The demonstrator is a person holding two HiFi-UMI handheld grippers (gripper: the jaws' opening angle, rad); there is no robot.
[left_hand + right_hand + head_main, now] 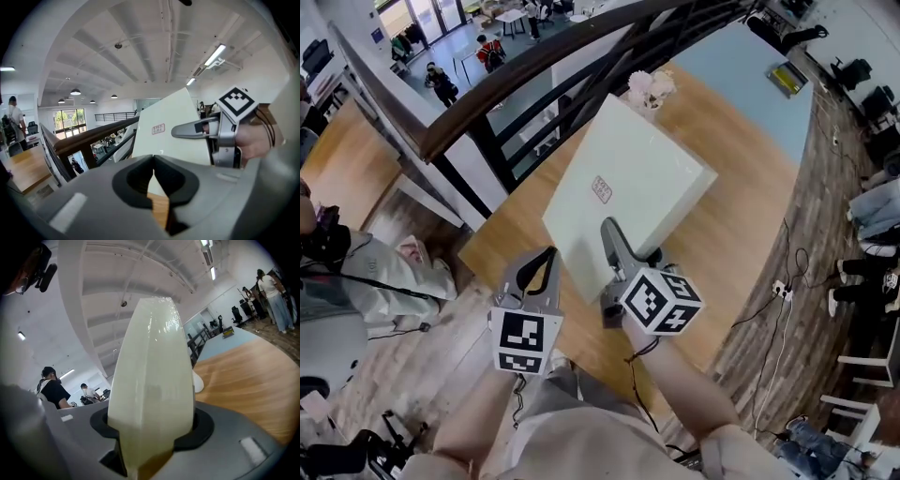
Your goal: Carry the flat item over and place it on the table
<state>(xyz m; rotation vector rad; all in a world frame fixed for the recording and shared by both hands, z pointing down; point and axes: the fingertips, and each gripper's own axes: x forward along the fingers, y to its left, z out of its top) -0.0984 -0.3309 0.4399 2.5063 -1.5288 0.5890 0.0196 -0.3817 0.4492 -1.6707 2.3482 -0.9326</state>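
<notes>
My right claw (611, 231) is clamped on the box (628, 178); in the right gripper view the pale slab fills the gap between the two black pads, and both pads press on its faces. The grip is at the box's near edge; one jaw lies across the top face, the other is under it and out of sight from the head view.

The box is flat, broad and pale green-white, with a small red label (601, 188) near the middle of its top face; it hangs tilted over the table (731, 234), its near edge up in my grip and its far corner lower, toward a small white thing (650, 89) that sits on the wood. From above I cannot tell whether that far corner touches the table or hangs just clear of it.

My left claw (547, 257) is closed and holds nothing; in the left gripper view its pads meet at the tips, with only the wood and the box showing beyond them. Its tip is just beside the box's near left edge; the right claw is close on its right.

A dark railing (525, 70) runs along the table's far left side; beyond it a lower floor shows, with people on it.
</notes>
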